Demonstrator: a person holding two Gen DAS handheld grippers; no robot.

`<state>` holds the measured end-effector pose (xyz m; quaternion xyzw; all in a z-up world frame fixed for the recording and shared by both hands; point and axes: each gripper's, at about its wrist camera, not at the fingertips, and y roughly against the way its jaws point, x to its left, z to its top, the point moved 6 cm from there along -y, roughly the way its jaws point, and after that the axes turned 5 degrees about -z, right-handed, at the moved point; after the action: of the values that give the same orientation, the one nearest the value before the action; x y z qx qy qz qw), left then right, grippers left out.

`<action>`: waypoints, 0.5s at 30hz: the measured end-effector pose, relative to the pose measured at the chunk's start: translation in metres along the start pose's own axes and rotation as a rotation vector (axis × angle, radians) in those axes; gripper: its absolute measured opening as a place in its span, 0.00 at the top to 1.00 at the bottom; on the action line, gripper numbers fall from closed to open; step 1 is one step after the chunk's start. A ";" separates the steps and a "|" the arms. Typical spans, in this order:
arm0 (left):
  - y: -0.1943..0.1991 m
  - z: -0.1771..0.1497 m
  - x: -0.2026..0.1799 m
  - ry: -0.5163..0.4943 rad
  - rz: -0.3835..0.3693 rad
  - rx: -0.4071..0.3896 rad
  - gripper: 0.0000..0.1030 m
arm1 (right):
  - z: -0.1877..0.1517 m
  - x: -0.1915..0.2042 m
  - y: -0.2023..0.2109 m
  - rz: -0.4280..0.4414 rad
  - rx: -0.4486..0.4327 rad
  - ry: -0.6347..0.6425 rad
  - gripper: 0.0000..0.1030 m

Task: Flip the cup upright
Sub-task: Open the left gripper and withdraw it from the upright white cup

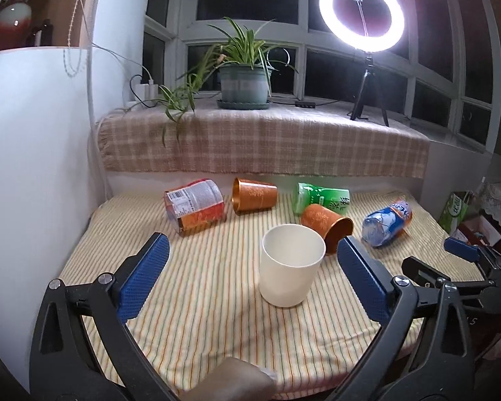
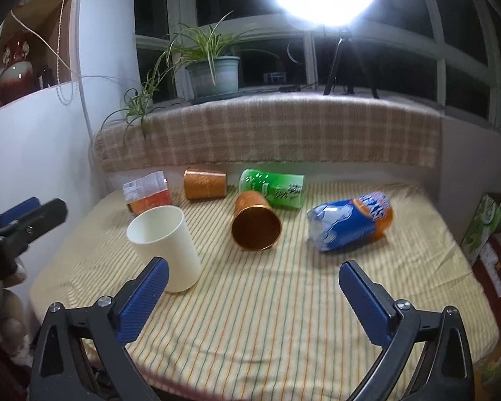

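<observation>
A cream cup (image 1: pixel 290 265) stands upright, mouth up, on the striped cloth; it also shows in the right wrist view (image 2: pixel 165 244). My left gripper (image 1: pixel 250 267) is open, its blue pads apart on either side of the cup and not touching it. My right gripper (image 2: pixel 254 287) is open and empty over the cloth, its left pad just in front of the cup. Two orange cups lie on their sides: one near the middle (image 1: pixel 327 224) (image 2: pixel 255 225), one at the back (image 1: pixel 254 195) (image 2: pixel 203 183).
A green bottle (image 1: pixel 322 198), a blue and orange bottle (image 1: pixel 387 222) and a red-labelled jar (image 1: pixel 195 207) lie on the striped cloth (image 1: pixel 200 284). A plaid-covered ledge (image 1: pixel 264 140) behind holds a potted plant (image 1: pixel 243 82) and a ring light (image 1: pixel 362 13). A white wall stands on the left.
</observation>
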<state>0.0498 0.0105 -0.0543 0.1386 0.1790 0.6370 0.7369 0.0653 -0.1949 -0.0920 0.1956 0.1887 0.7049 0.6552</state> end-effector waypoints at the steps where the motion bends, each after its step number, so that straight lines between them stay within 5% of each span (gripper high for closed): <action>1: 0.000 0.000 0.000 -0.002 0.005 0.000 0.01 | 0.001 0.000 0.000 -0.008 -0.002 0.000 0.00; 15: 0.001 0.002 0.002 -0.007 0.030 -0.011 0.01 | 0.001 -0.004 -0.006 -0.029 0.007 -0.007 0.00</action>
<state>0.0498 0.0125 -0.0523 0.1397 0.1707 0.6486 0.7285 0.0712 -0.1981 -0.0938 0.1975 0.1920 0.6938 0.6654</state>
